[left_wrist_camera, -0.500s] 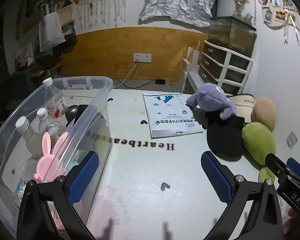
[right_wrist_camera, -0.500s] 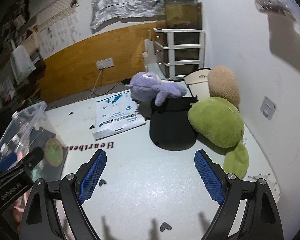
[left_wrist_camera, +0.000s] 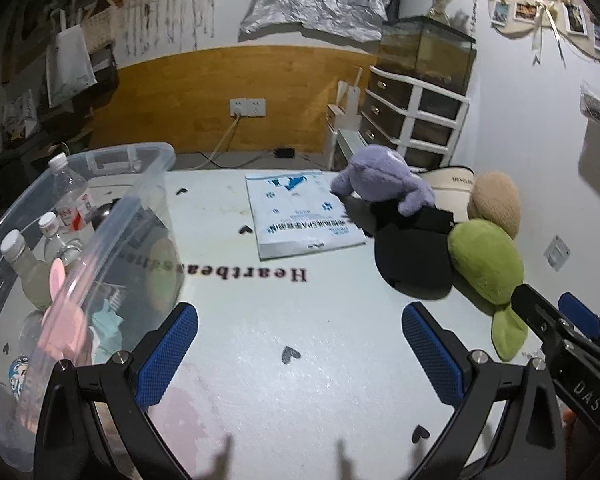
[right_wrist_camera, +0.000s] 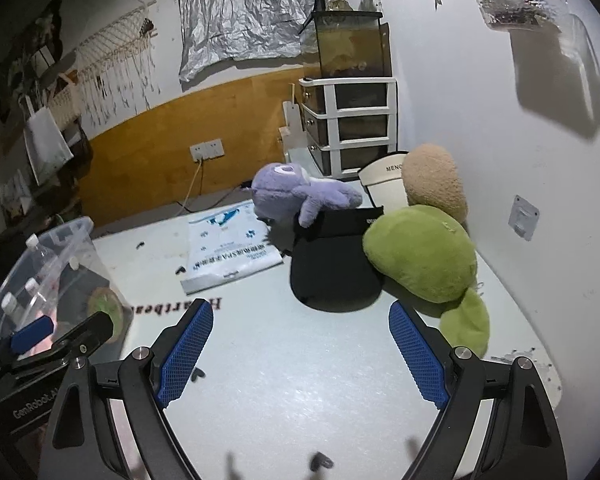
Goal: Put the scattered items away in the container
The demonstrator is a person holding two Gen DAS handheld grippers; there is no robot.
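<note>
Right now your left gripper (left_wrist_camera: 300,354) and right gripper (right_wrist_camera: 300,354) both stand wide apart, gripping nothing. Ahead of the right lies the black cap (right_wrist_camera: 332,264); the bin (left_wrist_camera: 112,216) sits left of the left.

A clear storage bin (left_wrist_camera: 100,216) stands at the left edge of the table (left_wrist_camera: 300,380), with bottles (left_wrist_camera: 70,196) upright inside it. To the bin's right a flat printed packet (left_wrist_camera: 300,216) lies on the table. Further right of the bin a plush toy (left_wrist_camera: 384,184) rests partly on a cap (left_wrist_camera: 416,256), which lies before it. Beyond the cap, farthest from the bin, two more plush toys (left_wrist_camera: 488,260) lie against the wall.
</note>
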